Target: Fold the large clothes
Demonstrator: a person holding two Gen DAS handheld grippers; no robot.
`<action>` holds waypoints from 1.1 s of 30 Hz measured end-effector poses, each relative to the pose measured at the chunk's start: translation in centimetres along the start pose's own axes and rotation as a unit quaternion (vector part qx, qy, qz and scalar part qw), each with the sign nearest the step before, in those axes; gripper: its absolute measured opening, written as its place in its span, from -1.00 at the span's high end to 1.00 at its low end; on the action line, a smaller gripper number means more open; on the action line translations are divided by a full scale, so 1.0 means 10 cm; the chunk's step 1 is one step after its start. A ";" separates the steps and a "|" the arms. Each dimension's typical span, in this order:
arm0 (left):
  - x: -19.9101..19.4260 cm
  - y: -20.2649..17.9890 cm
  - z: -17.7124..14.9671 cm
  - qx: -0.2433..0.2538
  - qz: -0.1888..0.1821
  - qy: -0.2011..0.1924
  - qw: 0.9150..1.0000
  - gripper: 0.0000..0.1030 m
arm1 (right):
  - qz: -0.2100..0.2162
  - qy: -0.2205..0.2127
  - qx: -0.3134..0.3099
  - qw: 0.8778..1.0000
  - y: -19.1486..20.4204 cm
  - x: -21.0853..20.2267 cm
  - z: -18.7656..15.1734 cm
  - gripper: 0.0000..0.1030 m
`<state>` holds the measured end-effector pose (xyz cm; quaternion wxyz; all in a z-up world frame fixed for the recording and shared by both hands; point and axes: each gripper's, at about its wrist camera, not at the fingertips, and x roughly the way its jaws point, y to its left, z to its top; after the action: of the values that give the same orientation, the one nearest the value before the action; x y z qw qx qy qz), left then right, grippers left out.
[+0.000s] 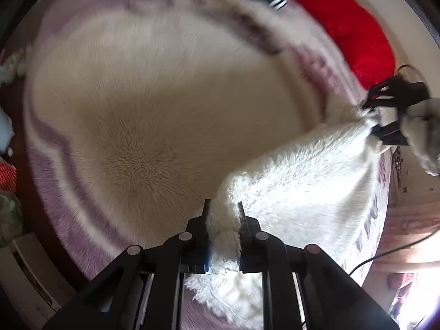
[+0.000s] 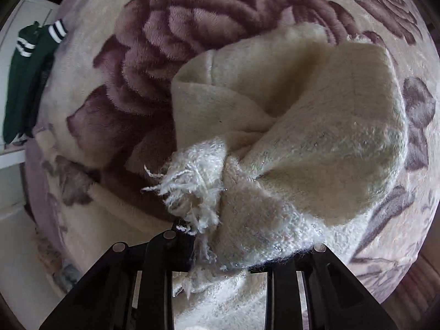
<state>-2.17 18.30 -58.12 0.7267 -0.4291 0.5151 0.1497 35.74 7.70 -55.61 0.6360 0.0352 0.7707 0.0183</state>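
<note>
Left wrist view is motion-smeared; in the right wrist view, cloth hides the right gripper's (image 2: 220,247) fingertips. Both grippers point steeply down over the cream-and-mauve floral plush blanket (image 2: 165,41). The left gripper (image 1: 224,220) pinches an edge of the fluffy white knitted shawl with fringe (image 1: 302,181). The right one clamps a bunched fringed corner (seen at far right in the left view). The shawl spans between them, its rest draped on the blanket.

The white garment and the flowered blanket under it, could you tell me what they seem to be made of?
White garment: apparently a fuzzy knit, maybe wool or acrylic, with loose fringe and glinting threads. Flowered blanket: looks like plush fleece, with soft brushed pile.
</note>
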 end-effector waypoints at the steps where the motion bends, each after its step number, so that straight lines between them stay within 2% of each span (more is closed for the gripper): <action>1: 0.05 0.06 0.03 -0.009 -0.006 0.012 1.000 0.71 | -0.003 0.007 -0.005 1.000 0.06 0.05 0.02 0.19; 2: 0.05 0.11 0.06 -0.019 -0.019 0.020 0.999 0.64 | 0.009 0.013 -0.012 1.000 0.12 0.08 0.04 -0.12; 4: -0.01 0.17 0.08 -0.021 -0.026 0.037 0.999 0.40 | 0.077 0.019 -0.019 0.997 0.10 -0.01 0.02 -0.44; 6: -0.13 0.20 0.07 -0.014 -0.024 0.049 0.998 0.16 | 0.178 0.023 -0.021 0.983 -0.08 -0.23 -0.06 -0.46; 7: -0.21 0.21 0.07 -0.014 -0.028 0.051 0.998 0.02 | 0.216 0.021 -0.020 0.976 -0.21 -0.34 -0.11 -0.46; 9: -0.37 0.22 0.13 -0.016 -0.036 0.050 0.998 -0.04 | 0.269 -0.006 -0.001 0.963 -0.60 -0.60 -0.24 -0.47; 10: -0.44 0.19 0.17 -0.014 -0.042 0.049 0.998 -0.06 | 0.277 -0.022 0.012 0.960 -0.83 -0.71 -0.30 -0.50; 12: -0.52 0.00 0.36 0.011 -0.052 0.047 0.997 -0.18 | 0.251 -0.051 0.036 0.966 -1.27 -0.85 -0.41 -0.52; 16: -0.39 -0.77 0.90 0.093 -0.086 0.046 0.991 -0.20 | 0.205 -0.072 0.077 0.973 -2.10 -0.81 -0.53 -0.53; 18: -0.15 -1.27 1.15 0.134 -0.111 0.055 0.983 -0.20 | 0.194 -0.073 0.109 0.972 -2.51 -0.69 -0.54 -0.53; 20: 0.10 -1.68 1.30 0.173 -0.116 0.068 0.976 -0.20 | 0.196 -0.073 0.134 0.969 -2.78 -0.51 -0.53 -0.53; 21: 0.33 -1.99 1.38 0.199 -0.125 0.084 0.968 -0.20 | 0.202 -0.070 0.145 0.966 -2.93 -0.42 -0.52 -0.53; 24: 0.85 -2.55 1.43 0.254 -0.112 0.122 0.953 -0.20 | 0.221 -0.063 0.168 0.959 -3.13 -0.12 -0.49 -0.53; 26: 1.10 -2.76 1.39 0.271 -0.107 0.142 0.946 -0.18 | 0.241 -0.053 0.189 0.950 -3.23 0.04 -0.50 -0.53; 27: 1.18 -2.82 1.35 0.272 -0.114 0.134 0.946 -0.05 | 0.257 -0.045 0.198 0.945 -3.27 0.13 -0.50 -0.53; 28: 1.20 -2.87 1.34 0.268 -0.132 0.134 0.945 0.62 | 0.268 -0.039 0.204 0.941 -3.29 0.20 -0.49 -0.53; 29: 1.21 -2.91 1.36 0.256 -0.147 0.143 0.945 0.65 | 0.282 -0.035 0.208 0.936 -3.31 0.26 -0.47 -0.53; 31: 1.00 -2.88 1.36 0.222 -0.210 0.132 0.943 0.66 | 0.299 -0.030 0.203 0.932 -3.29 0.36 -0.44 -0.53; 33: 0.91 -2.70 1.47 0.155 -0.254 0.127 0.946 0.66 | 0.309 -0.035 0.190 0.931 -3.24 0.39 -0.38 -0.53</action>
<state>28.64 11.80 -51.95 0.7266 -0.4435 0.4941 -0.1769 30.27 -24.22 -61.06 0.6073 0.3923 0.6878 0.0654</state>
